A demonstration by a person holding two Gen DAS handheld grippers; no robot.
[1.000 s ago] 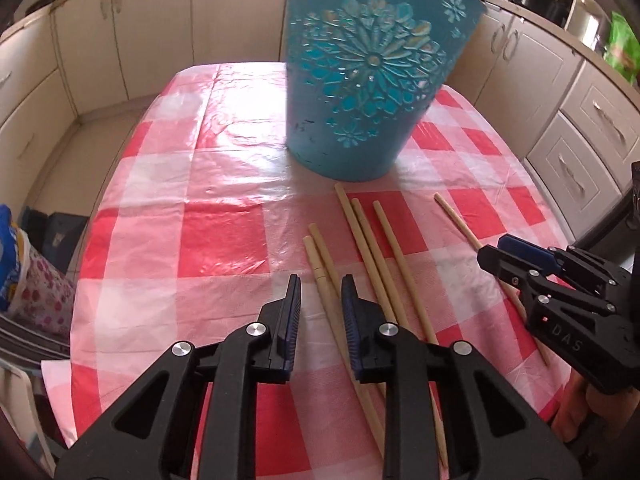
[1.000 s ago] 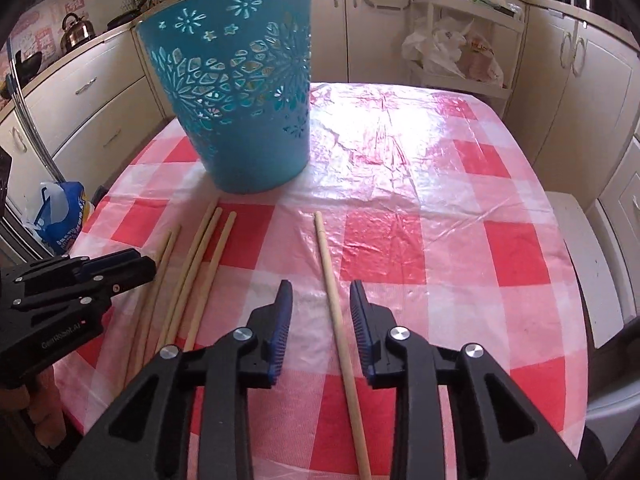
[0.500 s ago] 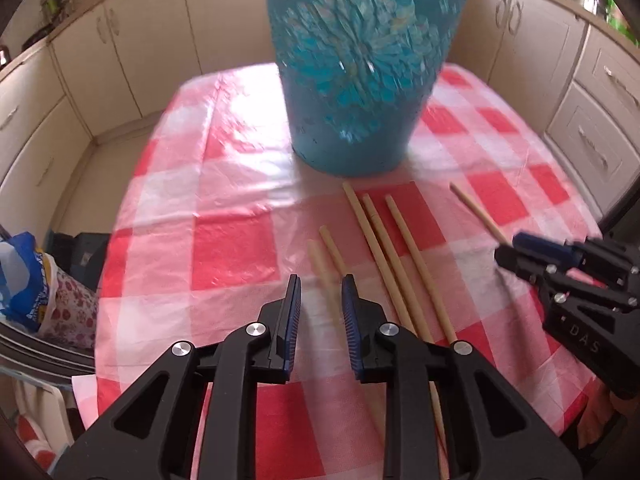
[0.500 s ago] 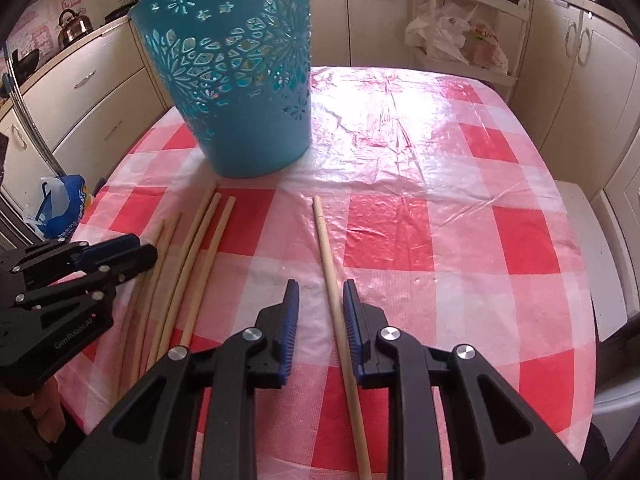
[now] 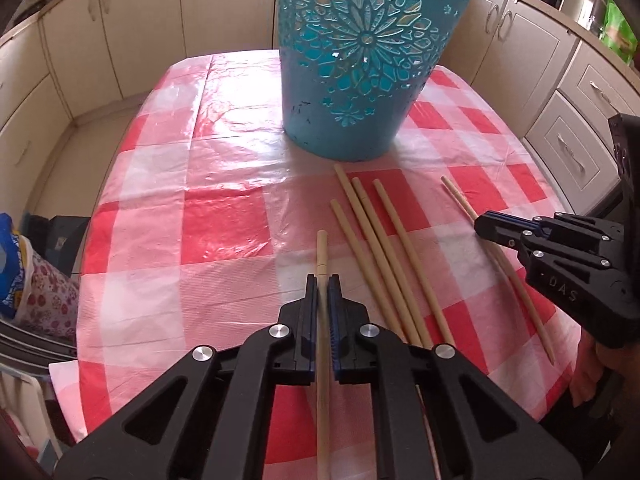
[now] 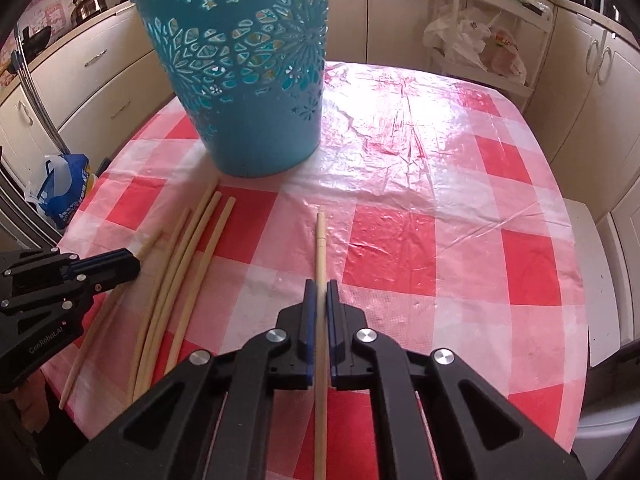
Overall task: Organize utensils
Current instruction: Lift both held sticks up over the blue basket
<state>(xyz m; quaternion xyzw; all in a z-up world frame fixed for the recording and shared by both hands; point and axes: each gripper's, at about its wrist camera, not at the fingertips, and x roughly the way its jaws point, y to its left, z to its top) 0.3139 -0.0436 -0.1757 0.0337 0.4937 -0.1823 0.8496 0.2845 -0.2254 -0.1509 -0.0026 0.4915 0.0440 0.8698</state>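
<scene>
Between the blue pads of your left gripper [image 5: 322, 280] a pale wooden chopstick [image 5: 322, 252] sits clamped; the jaws have just been closing and now press on it from both sides. Its blunt tip pokes out just ahead of the fingertips, and the rest of it runs back under the gripper body toward you. Your right gripper [image 6: 318, 285] does the same with its own single chopstick [image 6: 320, 236]: the jaws have just closed in and pinch the stick, whose far end reaches forward over a pink square of the cloth.

Just to the right of your left gripper, four loose chopsticks [image 5: 376, 240] lie side by side on the checked tablecloth [image 5: 224, 232], roughly parallel, slanting away toward the bin. In the right wrist view the same bundle [image 6: 188, 264] lies between your two grippers, and your left gripper [image 6: 132, 262] shows as a black body with blue pads at the left edge.

Beyond the sticks, a turquoise cut-out bin [image 5: 360, 60] stands upright on the table, close to the far tips of the loose sticks but not touching them.

Cream cabinets [image 5: 100, 32] ring the table. A shelf rack with plastic bags [image 6: 480, 40] stands behind it on the right, and a kettle [image 6: 89, 2] sits on the left counter.
</scene>
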